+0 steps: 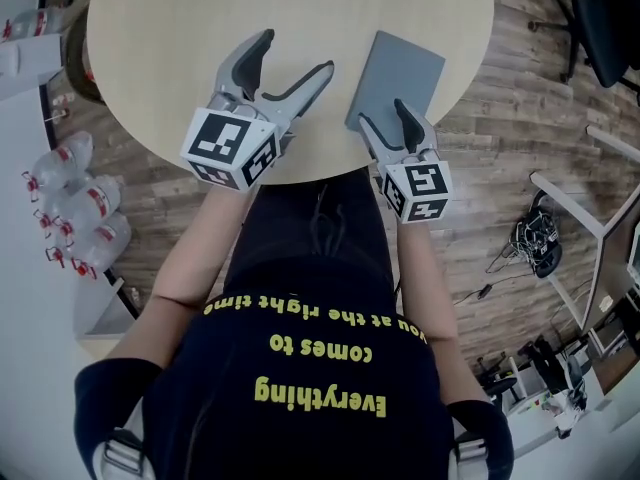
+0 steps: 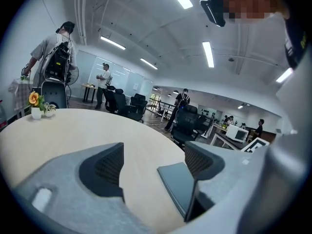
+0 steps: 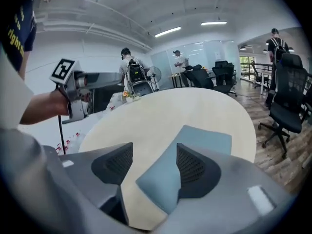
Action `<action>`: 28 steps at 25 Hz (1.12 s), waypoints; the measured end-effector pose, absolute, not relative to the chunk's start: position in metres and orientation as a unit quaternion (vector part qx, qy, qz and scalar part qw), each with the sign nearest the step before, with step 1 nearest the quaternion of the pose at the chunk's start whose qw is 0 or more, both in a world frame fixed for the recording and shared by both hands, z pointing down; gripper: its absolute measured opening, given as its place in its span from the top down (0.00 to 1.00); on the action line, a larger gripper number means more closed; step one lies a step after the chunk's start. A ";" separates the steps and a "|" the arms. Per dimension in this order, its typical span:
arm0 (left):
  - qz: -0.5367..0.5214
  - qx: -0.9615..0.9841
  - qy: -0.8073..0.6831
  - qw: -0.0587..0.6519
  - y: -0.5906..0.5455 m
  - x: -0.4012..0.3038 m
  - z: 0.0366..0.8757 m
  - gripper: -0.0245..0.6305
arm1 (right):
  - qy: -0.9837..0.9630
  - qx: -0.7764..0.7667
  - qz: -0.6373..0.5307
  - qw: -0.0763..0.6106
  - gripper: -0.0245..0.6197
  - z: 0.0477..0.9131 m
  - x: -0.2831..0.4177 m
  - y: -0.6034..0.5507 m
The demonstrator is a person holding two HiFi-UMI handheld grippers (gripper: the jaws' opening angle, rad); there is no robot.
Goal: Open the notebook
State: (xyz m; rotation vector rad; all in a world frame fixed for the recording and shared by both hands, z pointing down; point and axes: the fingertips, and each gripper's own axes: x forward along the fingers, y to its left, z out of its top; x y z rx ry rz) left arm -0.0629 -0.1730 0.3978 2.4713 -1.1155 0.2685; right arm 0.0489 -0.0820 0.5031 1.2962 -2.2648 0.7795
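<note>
Jaws spread on left gripper (image 1: 297, 52) and right gripper (image 1: 382, 113); closed notebook (image 1: 397, 76) on round table (image 1: 200, 28); plank floor (image 1: 500, 168).

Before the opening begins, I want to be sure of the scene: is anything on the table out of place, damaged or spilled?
Nothing stands out. The notebook lies closed and flat on the table, slightly turned, near the edge but fully on it. No spill or damage shows.

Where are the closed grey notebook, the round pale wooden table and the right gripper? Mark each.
closed grey notebook (image 1: 400, 73): head view, middle of its cover.
round pale wooden table (image 1: 300, 18): head view, bare part of its top.
right gripper (image 1: 383, 114): head view, midway between its open fingertips.
</note>
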 end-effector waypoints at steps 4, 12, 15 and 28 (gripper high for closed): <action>0.105 0.885 -0.400 0.215 -0.169 -0.068 0.408 0.36 | -0.815 0.439 0.280 0.254 0.52 0.536 0.033 -0.069; 0.116 0.882 -0.398 0.223 -0.161 -0.076 0.422 0.36 | -0.823 0.399 0.266 0.305 0.61 0.563 0.009 -0.053; 0.121 0.882 -0.395 0.226 -0.158 -0.074 0.426 0.36 | -0.827 0.377 0.235 0.345 0.64 0.571 0.003 -0.050; 0.123 0.879 -0.399 0.229 -0.149 -0.078 0.429 0.40 | -0.803 0.365 0.065 0.467 0.67 0.589 0.001 -0.045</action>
